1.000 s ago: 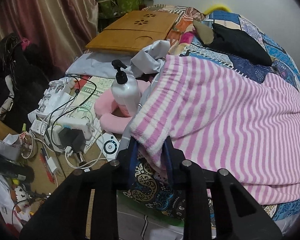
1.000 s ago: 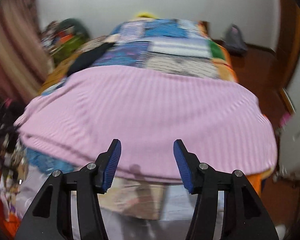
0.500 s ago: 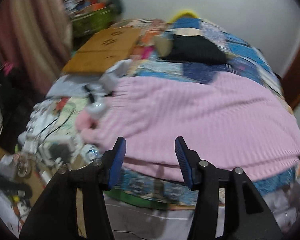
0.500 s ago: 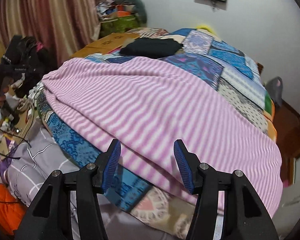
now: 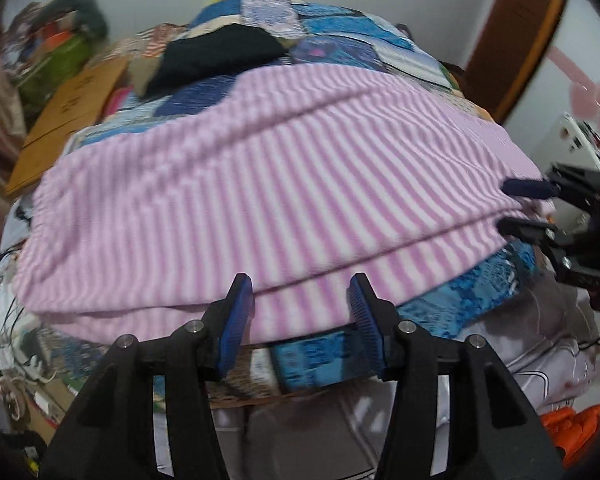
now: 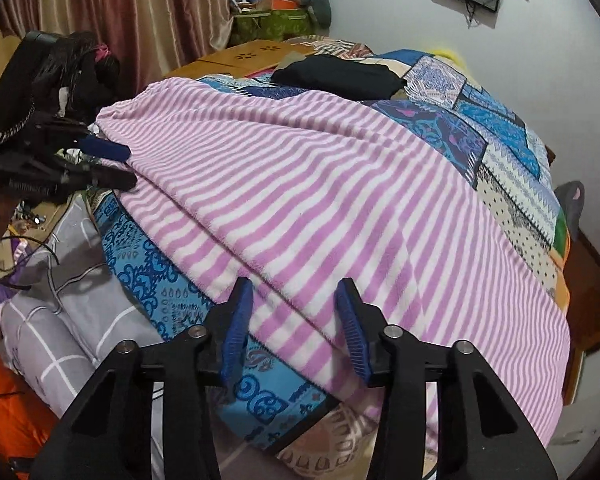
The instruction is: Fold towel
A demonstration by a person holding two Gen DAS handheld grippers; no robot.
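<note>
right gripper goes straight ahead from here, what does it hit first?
Most likely the towel: the right gripper is open with the folded near edge straight ahead between its jaws. Depth is unclear, so whether it already touches the towel can't be told.

- Evenly lit indoor room, soft diffuse light, no hard glare anywhere.
- Left wrist view smeared by motion blur: striped towel (image 5: 260, 184) soft, its stripes streaked, background clutter indistinct.
- Right wrist view sharp, with crisp stripes on the towel (image 6: 340, 200) and clear patterns on the bedspread (image 6: 500, 136).
- Faint, soft-edged shadows under the towel's folded edge and beneath the left hand-held gripper (image 5: 300, 312).
- Strong fisheye bending: bed bulging like a dome, walls curving.
- Black vignette filling the corners of both views.
</note>
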